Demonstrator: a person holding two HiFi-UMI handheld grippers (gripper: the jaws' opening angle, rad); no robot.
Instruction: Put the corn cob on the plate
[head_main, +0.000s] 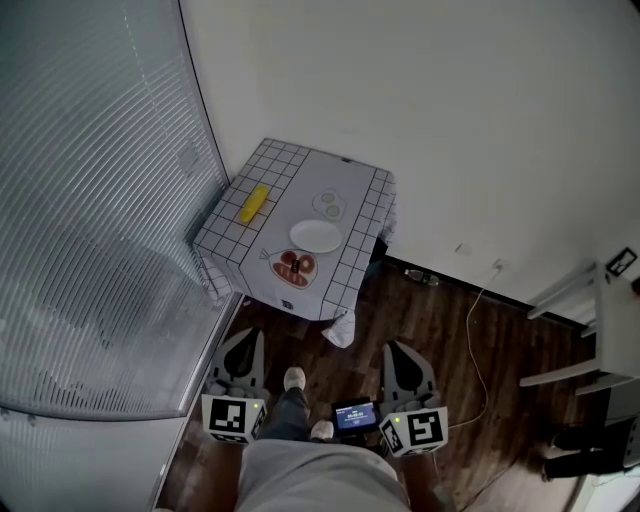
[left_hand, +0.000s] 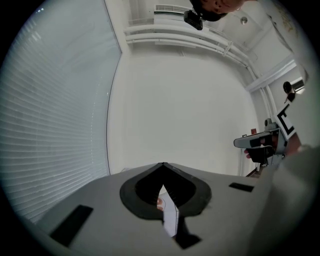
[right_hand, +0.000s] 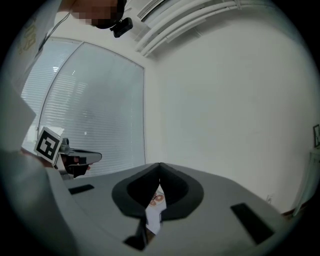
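A yellow corn cob (head_main: 253, 203) lies on the left side of a small table (head_main: 355, 175) covered with a grid-patterned cloth. An empty white plate (head_main: 316, 236) sits at the middle of the table, to the right of the cob. Both grippers are held low in front of the person, well short of the table, pointing toward it. My left gripper (head_main: 243, 338) (left_hand: 163, 165) is shut with nothing between its jaws. My right gripper (head_main: 398, 348) (right_hand: 160, 165) has its jaws meeting at the tips and is also empty. Through each gripper's gap only a sliver of the table shows.
A fish-shaped dish (head_main: 292, 266) with red food sits at the table's near edge, and a patterned plate (head_main: 329, 204) lies behind the white one. Window blinds (head_main: 90, 200) fill the left. A cable (head_main: 478, 350) lies on the wooden floor; white furniture (head_main: 600, 310) stands at the right.
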